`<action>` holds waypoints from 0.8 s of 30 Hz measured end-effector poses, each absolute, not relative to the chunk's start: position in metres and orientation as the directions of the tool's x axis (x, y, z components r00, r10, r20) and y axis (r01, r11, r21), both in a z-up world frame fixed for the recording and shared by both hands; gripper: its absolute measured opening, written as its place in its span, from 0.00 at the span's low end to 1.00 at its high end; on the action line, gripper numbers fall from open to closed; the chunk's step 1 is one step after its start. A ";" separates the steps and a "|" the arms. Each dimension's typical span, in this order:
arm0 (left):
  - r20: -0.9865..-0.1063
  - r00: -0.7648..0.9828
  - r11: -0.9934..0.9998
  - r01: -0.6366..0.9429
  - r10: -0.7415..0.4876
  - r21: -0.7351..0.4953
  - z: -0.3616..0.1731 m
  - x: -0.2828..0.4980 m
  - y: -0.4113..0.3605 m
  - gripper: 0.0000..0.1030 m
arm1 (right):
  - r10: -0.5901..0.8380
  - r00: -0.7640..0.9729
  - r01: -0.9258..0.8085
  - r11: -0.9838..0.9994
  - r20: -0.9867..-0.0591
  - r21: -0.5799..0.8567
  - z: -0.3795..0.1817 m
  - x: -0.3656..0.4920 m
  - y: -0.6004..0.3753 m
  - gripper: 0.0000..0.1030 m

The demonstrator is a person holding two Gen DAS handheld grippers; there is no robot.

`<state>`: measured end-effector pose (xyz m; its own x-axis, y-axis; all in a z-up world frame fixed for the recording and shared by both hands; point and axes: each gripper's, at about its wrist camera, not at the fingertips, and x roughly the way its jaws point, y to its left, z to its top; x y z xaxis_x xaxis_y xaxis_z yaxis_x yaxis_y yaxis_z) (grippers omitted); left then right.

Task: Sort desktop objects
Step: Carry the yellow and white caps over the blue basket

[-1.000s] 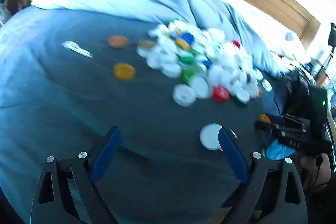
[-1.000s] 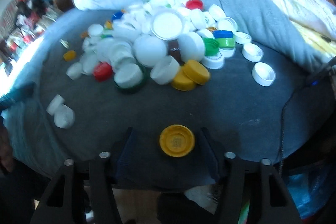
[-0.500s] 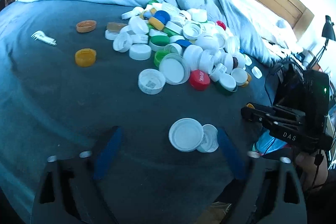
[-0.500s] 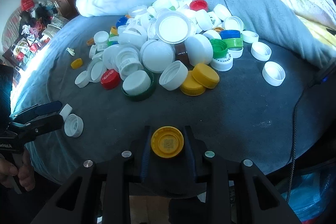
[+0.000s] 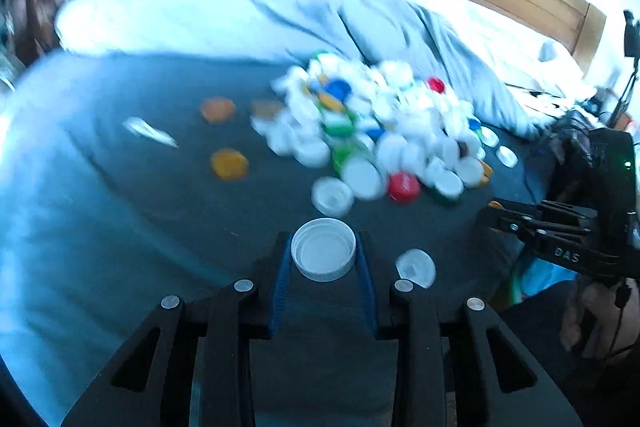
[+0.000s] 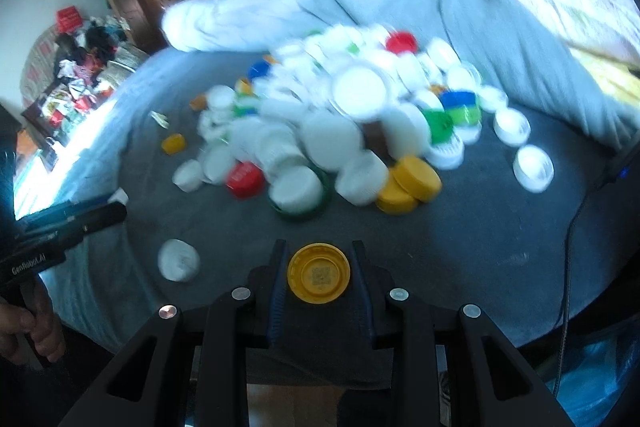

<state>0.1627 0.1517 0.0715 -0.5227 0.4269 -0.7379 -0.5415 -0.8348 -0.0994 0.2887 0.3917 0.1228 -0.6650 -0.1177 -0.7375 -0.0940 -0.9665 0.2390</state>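
Left tool clamps white cap between its pads.

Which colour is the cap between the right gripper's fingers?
Yellow cap, seen best in the right wrist view.

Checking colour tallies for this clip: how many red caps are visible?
2. The far red cap sits at the pile's back edge; the near red cap at its front left. Others may be buried.
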 end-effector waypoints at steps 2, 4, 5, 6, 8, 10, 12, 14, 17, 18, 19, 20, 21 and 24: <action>-0.727 -0.574 -0.861 -0.506 0.376 -0.045 0.090 0.165 0.143 0.26 | -0.124 -0.670 -0.078 -0.969 -0.732 0.236 0.131 0.287 0.383 0.32; -0.717 -0.627 -0.892 -0.452 0.306 0.015 0.107 0.167 0.131 0.26 | -0.133 -0.674 -0.058 -0.971 -0.727 0.232 0.141 0.286 0.373 0.32; -0.711 -0.647 -0.905 -0.424 0.276 0.035 0.115 0.168 0.124 0.26 | -0.139 -0.676 -0.047 -0.972 -0.724 0.230 0.146 0.286 0.368 0.32; -0.703 -0.666 -0.916 -0.397 0.248 0.053 0.123 0.169 0.116 0.26 | -0.145 -0.679 -0.033 -0.973 -0.720 0.227 0.152 0.286 0.362 0.32; -0.690 -0.696 -0.938 -0.338 0.199 0.071 0.139 0.171 0.097 0.26 | -0.158 -0.690 0.005 -0.977 -0.706 0.213 0.166 0.285 0.347 0.32; -0.675 -0.722 -0.955 -0.285 0.154 0.086 0.153 0.173 0.078 0.26 | -0.170 -0.701 0.037 -0.978 -0.692 0.203 0.180 0.285 0.333 0.32; -0.657 -0.745 -0.966 -0.237 0.116 0.098 0.166 0.176 0.059 0.26 | -0.187 -0.713 0.074 -0.979 -0.676 0.192 0.194 0.282 0.316 0.32; -0.636 -0.766 -0.976 -0.193 0.087 0.098 0.177 0.180 0.040 0.26 | -0.204 -0.724 0.110 -0.977 -0.659 0.181 0.208 0.280 0.300 0.32; -0.609 -0.792 -0.985 -0.137 0.046 0.104 0.191 0.186 0.016 0.26 | -0.236 -0.733 0.164 -0.972 -0.637 0.171 0.227 0.275 0.275 0.32; -0.602 -0.798 -0.987 -0.121 0.035 0.103 0.194 0.187 0.009 0.26 | -0.248 -0.735 0.181 -0.969 -0.631 0.169 0.233 0.273 0.267 0.32; -0.596 -0.803 -0.989 -0.104 0.020 0.108 0.197 0.188 0.003 0.26 | -0.256 -0.737 0.198 -0.967 -0.626 0.163 0.238 0.271 0.258 0.32; -0.588 -0.809 -0.990 -0.087 0.005 0.111 0.200 0.190 -0.005 0.26 | -0.264 -0.737 0.212 -0.964 -0.622 0.159 0.243 0.269 0.251 0.32; -0.583 -0.812 -0.992 -0.072 -0.002 0.105 0.202 0.191 -0.013 0.26 | -0.275 -0.738 0.228 -0.961 -0.617 0.156 0.247 0.266 0.242 0.32; -0.578 -0.815 -0.996 -0.030 -0.026 0.087 0.206 0.192 -0.034 0.26 | -0.304 -0.740 0.276 -0.951 -0.600 0.142 0.264 0.257 0.215 0.32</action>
<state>0.1922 -0.0341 0.2059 -0.8154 -0.0260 -0.5783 -0.0299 -0.9958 0.0869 0.2570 0.2147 0.2636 -0.7399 -0.3044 -0.5999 0.2757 -0.9507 0.1423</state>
